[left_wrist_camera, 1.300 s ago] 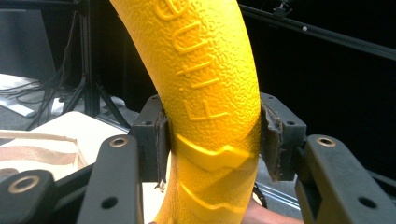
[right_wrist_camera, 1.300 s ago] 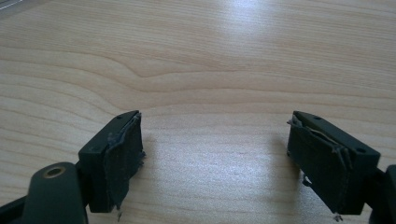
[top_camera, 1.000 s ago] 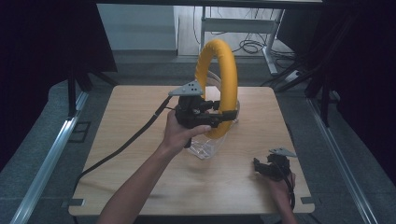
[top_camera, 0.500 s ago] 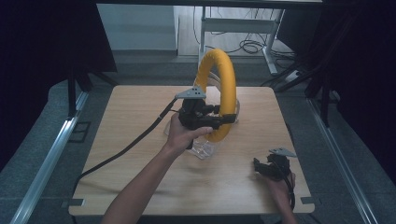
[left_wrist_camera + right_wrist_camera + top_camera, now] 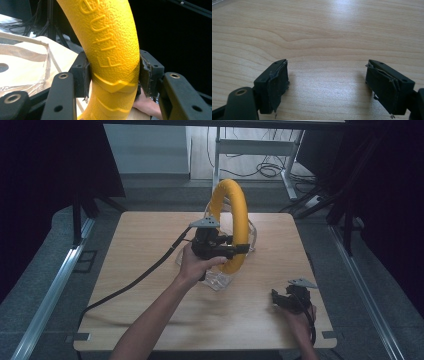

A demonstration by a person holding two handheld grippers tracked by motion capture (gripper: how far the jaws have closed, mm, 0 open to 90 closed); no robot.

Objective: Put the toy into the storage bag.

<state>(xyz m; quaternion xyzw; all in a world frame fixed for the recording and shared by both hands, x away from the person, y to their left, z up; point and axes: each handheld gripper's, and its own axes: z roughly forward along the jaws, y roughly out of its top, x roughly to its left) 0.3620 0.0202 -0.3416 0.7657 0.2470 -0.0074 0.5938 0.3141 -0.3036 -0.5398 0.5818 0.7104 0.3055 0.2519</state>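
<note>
A thick yellow ring (image 5: pixel 235 220) with a pebbled skin and raised lettering stands upright over the middle of the wooden table (image 5: pixel 135 250). My left gripper (image 5: pixel 235 249) is shut on its lower part; in the left gripper view both pads press the yellow ring (image 5: pixel 112 50) from either side. Under the ring lies a clear plastic bag (image 5: pixel 220 279). My right gripper (image 5: pixel 284 300) rests low at the table's near right corner, open, with bare wood between its fingertips (image 5: pixel 277 82).
A black cable (image 5: pixel 135 280) trails from the left gripper across the table to its near left edge. Beyond the far edge stand a metal frame and loose cables (image 5: pixel 265 170) on the floor. Dark curtains close both sides.
My left gripper has come down a little with the yellow ring, bringing the ring's lower end closer to the plastic bag. The right gripper has stayed where it was.
</note>
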